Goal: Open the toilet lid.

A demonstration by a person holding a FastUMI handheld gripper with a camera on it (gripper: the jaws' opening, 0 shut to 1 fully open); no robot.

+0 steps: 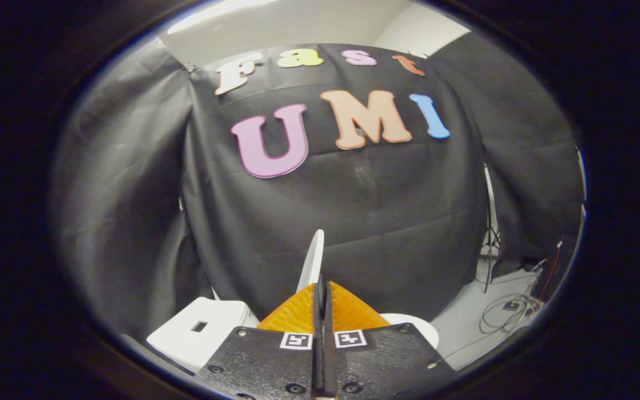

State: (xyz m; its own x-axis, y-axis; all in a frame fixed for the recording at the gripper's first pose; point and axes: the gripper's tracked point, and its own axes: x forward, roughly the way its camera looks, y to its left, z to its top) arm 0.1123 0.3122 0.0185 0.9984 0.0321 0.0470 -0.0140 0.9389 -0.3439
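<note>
Since my gripper fingers pinch only the raised toilet lid's thin edge, it could slip and slam down.

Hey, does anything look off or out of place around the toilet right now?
Nothing looks spilled or broken. The toilet lid stands raised, edge-on just beyond the gripper, whose fingers are pressed together. Loose cables lie on the floor by the cloth wall.
</note>
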